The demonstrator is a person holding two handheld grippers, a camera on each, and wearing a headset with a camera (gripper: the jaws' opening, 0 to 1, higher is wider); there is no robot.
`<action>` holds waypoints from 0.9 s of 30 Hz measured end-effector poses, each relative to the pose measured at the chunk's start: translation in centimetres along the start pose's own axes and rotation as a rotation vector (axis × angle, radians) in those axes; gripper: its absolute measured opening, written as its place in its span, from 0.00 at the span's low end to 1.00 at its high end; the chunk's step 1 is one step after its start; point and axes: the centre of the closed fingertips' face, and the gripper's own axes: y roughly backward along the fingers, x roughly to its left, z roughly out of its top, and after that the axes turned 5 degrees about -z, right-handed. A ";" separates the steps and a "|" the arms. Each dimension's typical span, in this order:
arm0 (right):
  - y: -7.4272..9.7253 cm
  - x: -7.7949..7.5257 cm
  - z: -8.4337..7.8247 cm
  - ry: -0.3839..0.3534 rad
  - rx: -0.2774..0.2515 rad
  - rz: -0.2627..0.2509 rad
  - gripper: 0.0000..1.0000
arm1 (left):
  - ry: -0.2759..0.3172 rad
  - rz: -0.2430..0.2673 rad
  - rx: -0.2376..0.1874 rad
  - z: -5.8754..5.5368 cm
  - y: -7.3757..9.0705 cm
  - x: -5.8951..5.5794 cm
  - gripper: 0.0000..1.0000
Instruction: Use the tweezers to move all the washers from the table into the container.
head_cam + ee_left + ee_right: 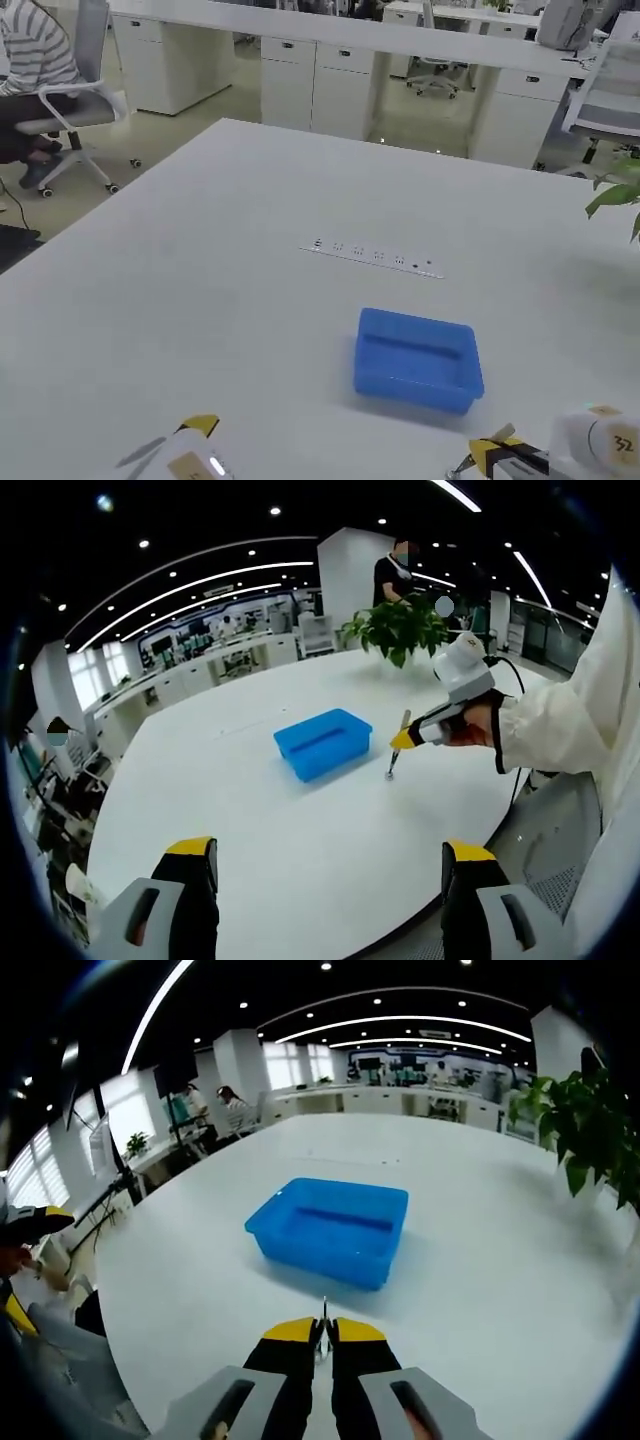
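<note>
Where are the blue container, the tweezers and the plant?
blue container (pixel 415 386): head view, front wall.
tweezers (pixel 392 762): left gripper view, lower shaft.
plant (pixel 395 630): left gripper view, leaves.

Blue container on a white table, right gripper just short of it, yellow-tipped jaws pinched on thin tweezers poking out ahead, leafy plant at the right edge

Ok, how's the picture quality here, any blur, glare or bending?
Head view: even, soft light, slightly hazy, the blue tray casting a faint shadow. Left gripper view: fisheye bends the table edge and ceiling lights. Right gripper view: tray sharp, the plant at the edge smeared.
</note>
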 end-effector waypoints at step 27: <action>1.1 -0.2 6.4 0.123 -0.096 0.003 0.01 | 0.008 -0.035 0.004 -0.5 0.0 -1.2 0.95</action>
